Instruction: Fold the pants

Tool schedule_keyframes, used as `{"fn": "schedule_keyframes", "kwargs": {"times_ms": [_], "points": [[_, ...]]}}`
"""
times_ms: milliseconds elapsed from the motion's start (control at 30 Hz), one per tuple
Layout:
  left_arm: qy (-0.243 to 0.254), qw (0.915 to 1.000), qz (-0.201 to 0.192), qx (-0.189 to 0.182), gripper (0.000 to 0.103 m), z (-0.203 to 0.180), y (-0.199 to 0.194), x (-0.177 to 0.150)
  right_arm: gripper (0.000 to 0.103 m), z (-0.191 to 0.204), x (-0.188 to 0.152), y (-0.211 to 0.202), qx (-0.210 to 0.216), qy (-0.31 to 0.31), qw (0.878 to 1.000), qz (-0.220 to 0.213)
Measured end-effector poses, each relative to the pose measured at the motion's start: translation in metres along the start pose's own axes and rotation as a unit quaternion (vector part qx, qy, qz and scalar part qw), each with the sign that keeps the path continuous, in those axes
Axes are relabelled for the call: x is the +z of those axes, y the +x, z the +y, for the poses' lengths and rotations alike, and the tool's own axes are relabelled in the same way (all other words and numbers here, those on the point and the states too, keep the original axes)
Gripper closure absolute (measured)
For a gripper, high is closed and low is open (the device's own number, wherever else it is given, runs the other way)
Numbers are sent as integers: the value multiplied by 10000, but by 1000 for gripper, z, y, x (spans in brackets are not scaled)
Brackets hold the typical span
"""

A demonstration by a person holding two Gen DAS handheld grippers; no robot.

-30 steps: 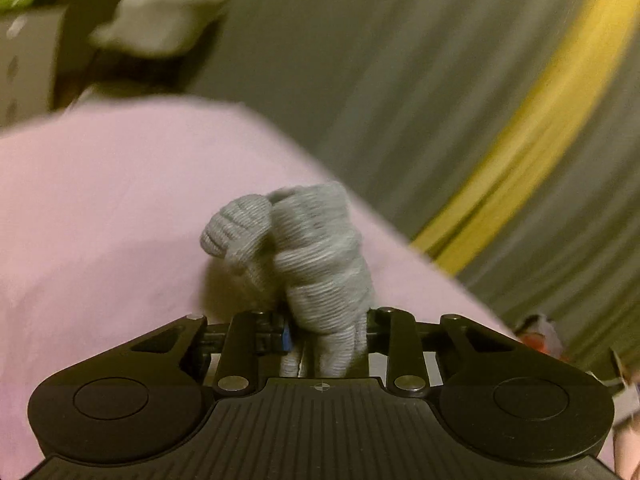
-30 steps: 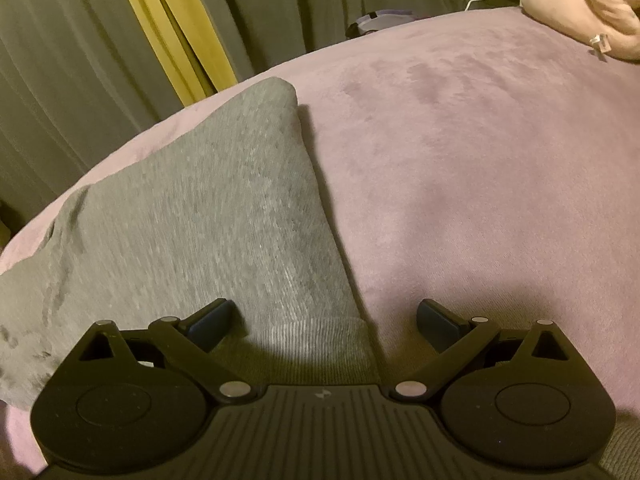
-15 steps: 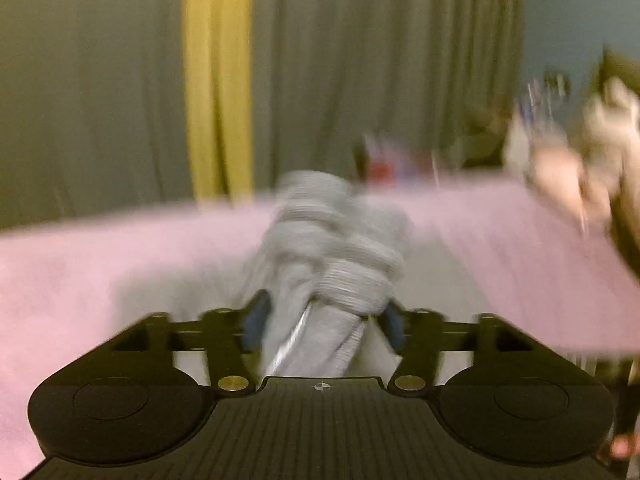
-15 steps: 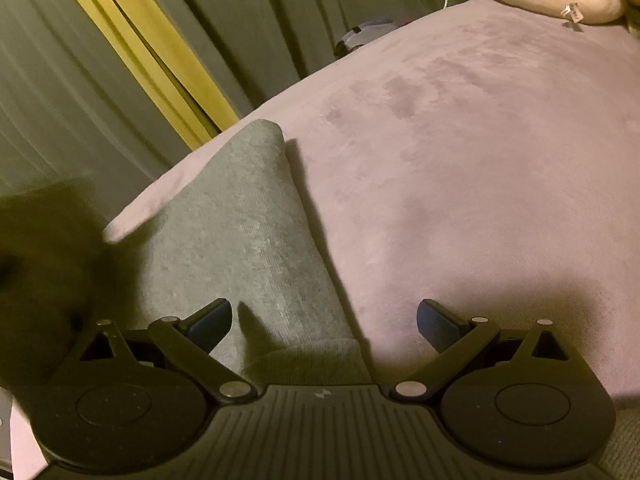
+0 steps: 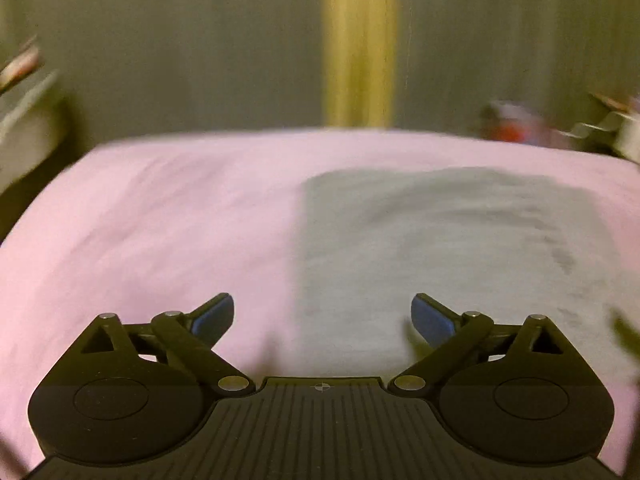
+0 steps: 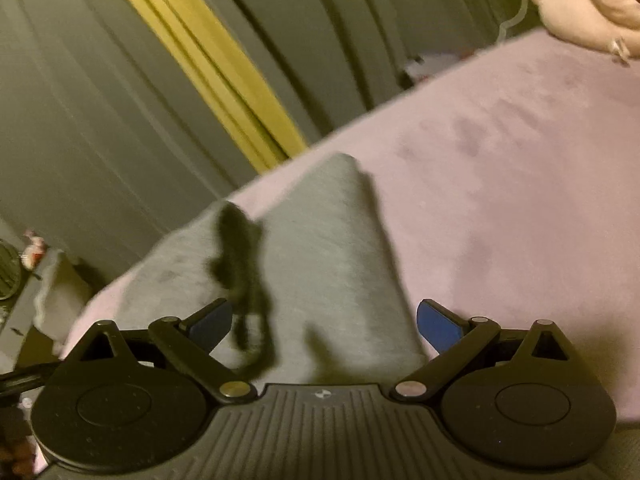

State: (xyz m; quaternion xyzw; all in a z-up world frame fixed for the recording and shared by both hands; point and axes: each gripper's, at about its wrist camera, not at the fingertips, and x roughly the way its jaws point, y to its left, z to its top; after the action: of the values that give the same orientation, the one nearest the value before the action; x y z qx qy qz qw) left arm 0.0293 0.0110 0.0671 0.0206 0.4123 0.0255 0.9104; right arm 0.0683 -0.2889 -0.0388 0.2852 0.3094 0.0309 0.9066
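The grey pants (image 5: 440, 248) lie flat and folded on the pink bedspread (image 5: 160, 220); they also show in the right wrist view (image 6: 320, 248). My left gripper (image 5: 322, 316) is open and empty, low over the pants' left edge. My right gripper (image 6: 324, 320) is open and empty, just above the near end of the pants. A dark blurred shape (image 6: 240, 268) crosses the pants in the right wrist view; I cannot tell what it is.
Grey curtains with a yellow stripe (image 5: 358, 40) hang behind the bed. A pink plush toy (image 6: 588, 0) lies at the bed's far right corner. Cluttered furniture stands at the left (image 6: 24, 264) and at the right (image 5: 520, 124) of the bed.
My left gripper held the bunched pants cuffs, swung them over, and has now opened and let go; the pants lie flat. My right gripper stayed open and lifted slightly.
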Motion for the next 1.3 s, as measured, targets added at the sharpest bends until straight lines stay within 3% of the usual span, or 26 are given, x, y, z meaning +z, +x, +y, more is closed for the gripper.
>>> {"fn": "schedule_keyframes", "kwargs": {"times_ms": [100, 200, 567, 867, 933, 1000, 1067, 1133, 1200, 1300], "points": [[-840, 9957, 384, -35, 4, 26, 23, -2, 4, 16, -4, 3, 294, -222, 9992, 137], [-1277, 9906, 480, -100, 4, 43, 29, -4, 4, 29, -7, 16, 270, -492, 9978, 342], [-1328, 9886, 666, -252, 4, 60, 29, -17, 4, 21, 5, 67, 426, 416, 9941, 905], [-1299, 9887, 712, -236, 4, 59, 34, -17, 4, 37, 13, 98, 577, 620, 9875, 1326], [-1280, 9890, 715, -219, 4, 58, 34, -18, 4, 40, 12, 101, 786, 645, 9838, 1479], [-1267, 9891, 730, -188, 4, 58, 34, -18, 8, 45, 9, 105, 766, 501, 9835, 1558], [-1255, 9891, 754, -149, 4, 58, 34, -18, 37, 52, 6, 109, 712, 257, 9843, 1595], [-1252, 9890, 775, -114, 4, 58, 33, -18, 39, 53, 4, 109, 707, 224, 9846, 1585], [-1262, 9889, 782, -80, 4, 58, 35, -18, 39, 52, 3, 109, 746, 235, 9845, 1573], [-1262, 9887, 806, -75, 4, 58, 37, -18, 15, 50, 5, 112, 975, 554, 9806, 1609]]}}
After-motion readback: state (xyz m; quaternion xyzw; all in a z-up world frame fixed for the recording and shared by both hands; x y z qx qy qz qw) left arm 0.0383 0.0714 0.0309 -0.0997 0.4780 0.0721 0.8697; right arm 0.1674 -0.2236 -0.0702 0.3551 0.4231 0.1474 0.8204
